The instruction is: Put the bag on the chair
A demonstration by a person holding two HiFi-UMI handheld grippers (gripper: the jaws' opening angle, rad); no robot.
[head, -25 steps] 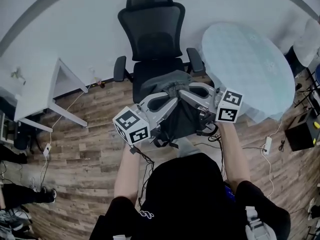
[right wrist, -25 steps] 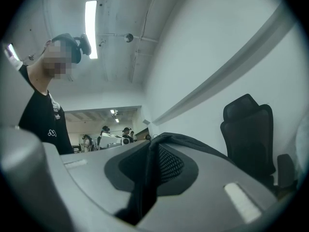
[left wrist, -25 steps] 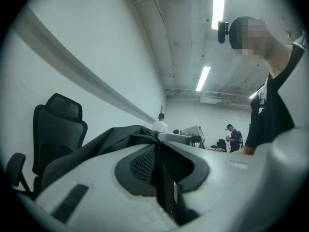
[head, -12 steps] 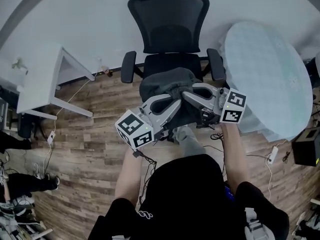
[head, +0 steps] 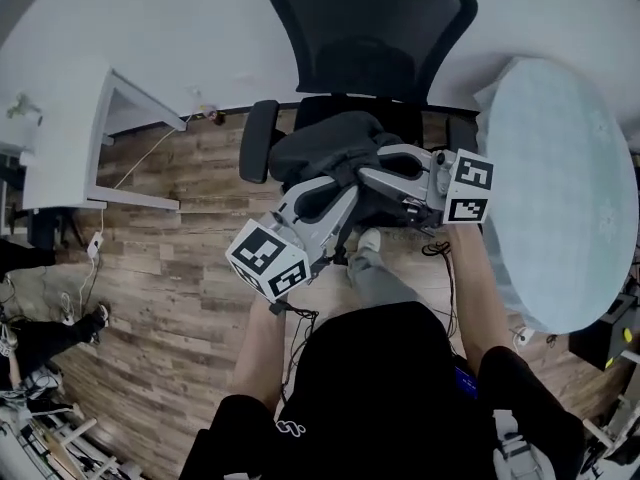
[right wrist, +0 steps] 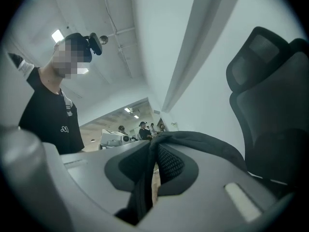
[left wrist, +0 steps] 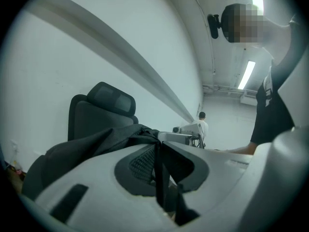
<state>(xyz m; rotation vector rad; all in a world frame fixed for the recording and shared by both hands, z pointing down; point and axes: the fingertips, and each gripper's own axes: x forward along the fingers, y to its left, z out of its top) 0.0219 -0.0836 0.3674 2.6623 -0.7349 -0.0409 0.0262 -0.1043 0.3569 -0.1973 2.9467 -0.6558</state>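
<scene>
Head view. The dark grey bag (head: 320,146) hangs over the seat of the black office chair (head: 370,28), at 12 o'clock from the person. The left gripper (head: 338,180) and right gripper (head: 368,176) each have their jaws narrowed onto the bag's fabric. A round table (head: 565,188) stands at 3 o'clock.

Upper centre: my dark grey fabric bag (head: 320,148), soft and bunched, is over the seat of the black mesh chair (head: 370,28), whose backrest faces me.
</scene>
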